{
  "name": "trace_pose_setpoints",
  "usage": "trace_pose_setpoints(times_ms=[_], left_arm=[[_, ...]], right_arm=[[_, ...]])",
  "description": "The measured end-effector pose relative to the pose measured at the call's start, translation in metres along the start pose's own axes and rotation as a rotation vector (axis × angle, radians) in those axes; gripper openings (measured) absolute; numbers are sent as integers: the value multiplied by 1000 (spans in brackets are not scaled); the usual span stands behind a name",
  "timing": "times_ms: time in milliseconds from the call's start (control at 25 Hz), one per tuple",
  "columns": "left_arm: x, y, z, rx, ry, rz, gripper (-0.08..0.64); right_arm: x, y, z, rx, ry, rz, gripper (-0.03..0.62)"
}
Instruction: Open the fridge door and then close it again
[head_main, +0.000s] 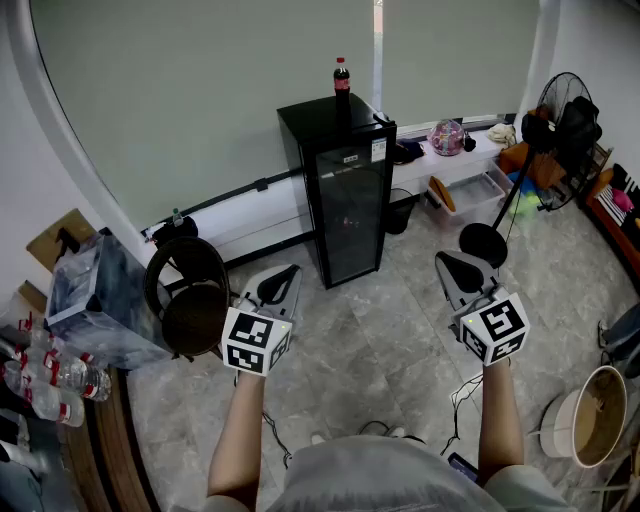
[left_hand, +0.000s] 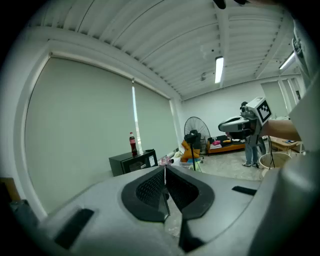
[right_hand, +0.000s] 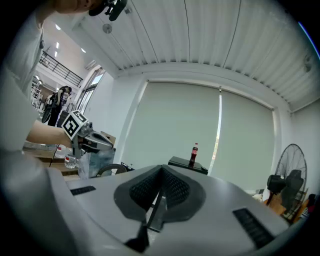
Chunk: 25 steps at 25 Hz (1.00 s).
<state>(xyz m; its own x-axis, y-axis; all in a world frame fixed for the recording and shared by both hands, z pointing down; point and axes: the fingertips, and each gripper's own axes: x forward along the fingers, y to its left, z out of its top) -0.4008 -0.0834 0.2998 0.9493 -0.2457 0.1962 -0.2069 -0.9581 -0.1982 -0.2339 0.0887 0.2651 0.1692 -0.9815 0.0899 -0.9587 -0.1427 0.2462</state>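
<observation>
A small black fridge (head_main: 345, 190) with a glass door stands against the far wall, its door closed; a cola bottle (head_main: 341, 78) sits on top. The fridge (left_hand: 134, 162) and bottle (left_hand: 133, 144) also show far off in the left gripper view, and the fridge top (right_hand: 187, 164) with the bottle (right_hand: 193, 154) in the right gripper view. My left gripper (head_main: 283, 280) is shut and empty, well short of the fridge, to its left. My right gripper (head_main: 452, 266) is shut and empty too, to the fridge's right.
A black stool (head_main: 192, 305) and a clear bag (head_main: 95, 295) stand at left, with water bottles (head_main: 45, 380) on a wooden counter. A standing fan (head_main: 560, 100), a low shelf with clutter (head_main: 460, 150) and a bucket (head_main: 590, 415) are at right. Cables (head_main: 460, 395) lie on the tiled floor.
</observation>
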Motion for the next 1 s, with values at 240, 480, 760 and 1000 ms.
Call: trace_pose_setpoints(times_ms=[240,480,760,1000], left_arm=[[3,-10,-2,3,17,7,11],[8,-33,-1,10,50,17,11],[23,-71,2,-14,67,33,14],[36,-95,-1,-75,83,94,172]], right_arm=[[-8,-12,-7,42,-18,-5,-5],[-23,-32,-18,178,-35,48,-5],[-38,-63,-40,151,-39,89,-2],[-52,-89,-63,104,-20,115,149]])
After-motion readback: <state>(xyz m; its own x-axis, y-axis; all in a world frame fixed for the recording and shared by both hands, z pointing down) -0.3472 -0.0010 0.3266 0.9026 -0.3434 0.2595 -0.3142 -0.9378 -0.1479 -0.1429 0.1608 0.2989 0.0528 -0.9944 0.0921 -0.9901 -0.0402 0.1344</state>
